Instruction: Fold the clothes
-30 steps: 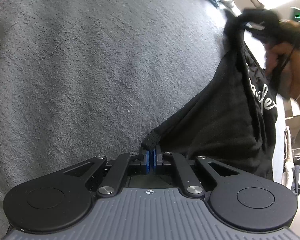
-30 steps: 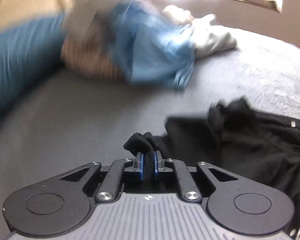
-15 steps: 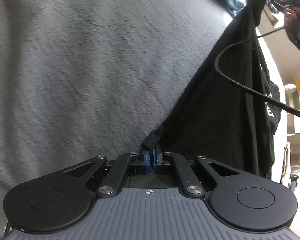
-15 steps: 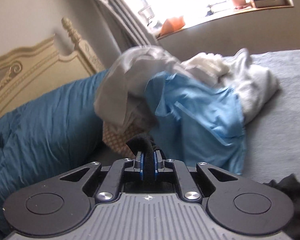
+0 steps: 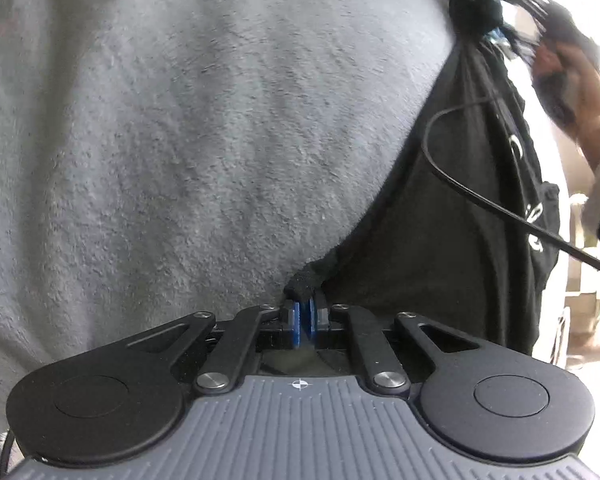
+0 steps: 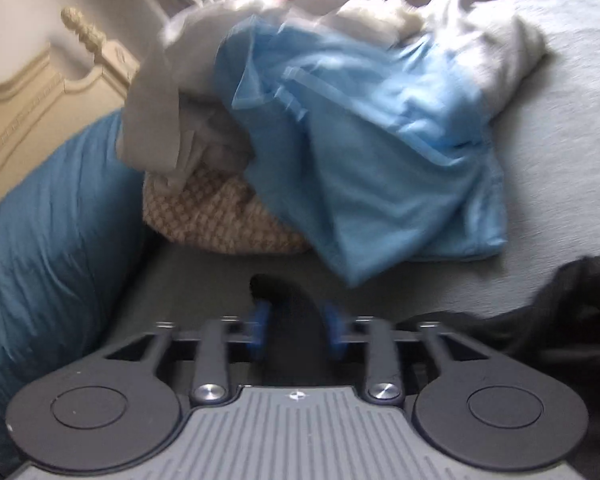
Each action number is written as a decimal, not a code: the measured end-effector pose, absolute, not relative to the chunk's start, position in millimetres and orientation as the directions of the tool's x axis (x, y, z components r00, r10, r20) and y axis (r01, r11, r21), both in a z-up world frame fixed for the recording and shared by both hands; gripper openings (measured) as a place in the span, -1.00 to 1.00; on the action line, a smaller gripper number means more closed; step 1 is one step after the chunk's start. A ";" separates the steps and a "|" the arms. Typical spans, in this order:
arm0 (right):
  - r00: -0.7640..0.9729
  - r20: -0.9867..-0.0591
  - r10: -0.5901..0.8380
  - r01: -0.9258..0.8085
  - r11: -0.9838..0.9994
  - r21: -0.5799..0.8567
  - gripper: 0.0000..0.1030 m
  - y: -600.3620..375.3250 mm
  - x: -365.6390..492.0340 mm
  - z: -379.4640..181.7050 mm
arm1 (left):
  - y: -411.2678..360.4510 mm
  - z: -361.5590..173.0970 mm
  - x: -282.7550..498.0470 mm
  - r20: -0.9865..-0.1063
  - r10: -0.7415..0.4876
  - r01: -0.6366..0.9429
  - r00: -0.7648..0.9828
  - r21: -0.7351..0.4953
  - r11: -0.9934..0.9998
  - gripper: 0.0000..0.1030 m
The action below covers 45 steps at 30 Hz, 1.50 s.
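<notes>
A black T-shirt (image 5: 460, 216) with white lettering hangs stretched over the grey bed cover (image 5: 180, 140). My left gripper (image 5: 305, 312) is shut on one corner of it, low in the left wrist view. The shirt's far corner (image 5: 476, 4) is bunched at the top right, beside a blurred hand (image 5: 568, 76). In the right wrist view my right gripper (image 6: 296, 328) stands open, its blue pads (image 6: 260, 332) apart. A black fold of the shirt (image 6: 284, 300) still lies loose between them. More of the shirt (image 6: 560, 320) sags at the right.
A pile of clothes lies ahead of the right gripper: a light blue garment (image 6: 380, 152), a grey one (image 6: 156, 100) and a tan woven piece (image 6: 212, 216). A blue duvet (image 6: 40, 240) and cream headboard (image 6: 28, 92) are at the left. A black cable (image 5: 480, 200) crosses the shirt.
The right gripper's pads have spread apart from shut on the shirt corner. It carried that corner up and toward the clothes pile. The left gripper kept its hold.
</notes>
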State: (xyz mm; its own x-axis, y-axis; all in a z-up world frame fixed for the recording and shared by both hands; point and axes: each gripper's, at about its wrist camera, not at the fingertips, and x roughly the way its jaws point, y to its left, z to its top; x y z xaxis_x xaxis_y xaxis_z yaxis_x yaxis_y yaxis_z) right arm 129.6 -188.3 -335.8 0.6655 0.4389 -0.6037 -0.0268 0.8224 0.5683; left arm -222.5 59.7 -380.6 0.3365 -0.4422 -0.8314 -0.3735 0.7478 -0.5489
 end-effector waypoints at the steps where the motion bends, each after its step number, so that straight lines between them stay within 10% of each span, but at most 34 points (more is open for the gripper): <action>1: 0.678 -0.586 0.443 -0.023 0.810 0.586 -0.02 -198.7 123.7 -330.4 | 57.7 -378.6 -222.1 -0.832 -0.441 -0.372 0.337 -0.548 0.749 -0.88; 18: 0.808 -0.401 0.432 0.155 0.500 0.852 -0.01 -367.8 -150.3 -267.6 | 74.5 -341.9 -238.7 -0.830 -0.365 -0.323 0.423 -0.514 0.795 -0.53; 29: 0.744 -0.446 0.498 0.264 0.393 0.881 -0.04 -295.6 -262.5 -324.8 | 7.4 -324.3 -204.5 -0.876 -0.299 0.202 0.379 -0.237 0.950 -0.68; 45: 0.830 -0.415 0.372 0.408 0.103 0.907 -0.05 -307.2 -346.2 -424.8 | 39.7 -343.8 -202.4 -0.861 -0.394 0.008 0.321 -0.413 0.911 -0.82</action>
State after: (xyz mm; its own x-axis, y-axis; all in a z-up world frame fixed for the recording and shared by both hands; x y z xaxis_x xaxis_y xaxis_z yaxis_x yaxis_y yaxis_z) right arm -346.2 -307.2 -424.8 0.8299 0.3724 -0.4154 0.4080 0.1026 0.9072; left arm -202.4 39.7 -343.8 0.3206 -0.3937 -0.8615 0.0079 0.9106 -0.4132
